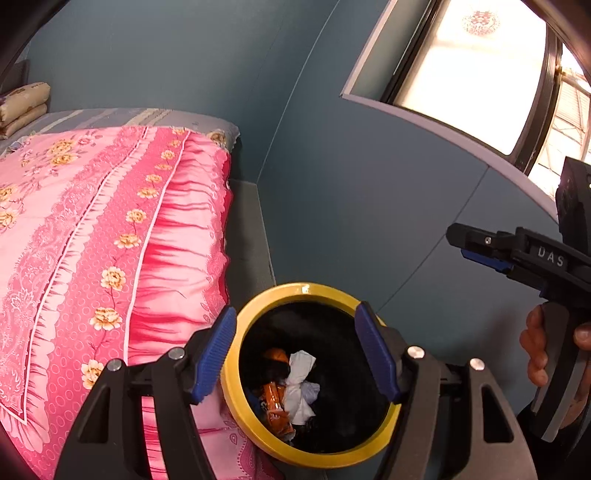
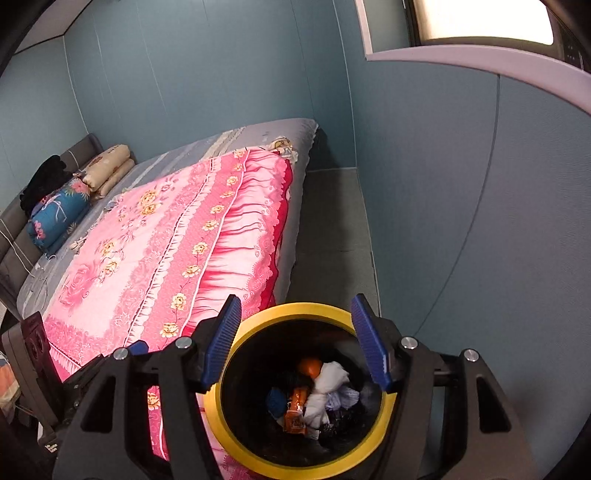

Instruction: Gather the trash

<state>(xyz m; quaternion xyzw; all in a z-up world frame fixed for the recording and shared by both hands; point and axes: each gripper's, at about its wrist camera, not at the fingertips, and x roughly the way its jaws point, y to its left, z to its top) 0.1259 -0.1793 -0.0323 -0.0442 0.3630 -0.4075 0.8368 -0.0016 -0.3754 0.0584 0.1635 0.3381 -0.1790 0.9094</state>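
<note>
Hovering over the bin (image 1: 308, 290), both left tongs (image 1: 297, 350) and right tongs (image 2: 295, 341) stand open, empty. Trash (image 2: 325, 387) lies inside the bin, beside the bed (image 2: 166, 229).

You can read three raised letters, "DAS", on the black top of the right gripper (image 1: 480, 247) that you hold, seen from the left wrist camera. High up on the bright window (image 1: 476, 74) there is a round red paper sign (image 1: 481, 21); it looks like a Chinese sign, but it is too washed out to read for sure. The orange wrapper (image 2: 295, 411) in the yellow-rimmed trash bin (image 2: 218, 410) has some print on it, but it is too small and blurry to read. No numbers can be read.
</note>
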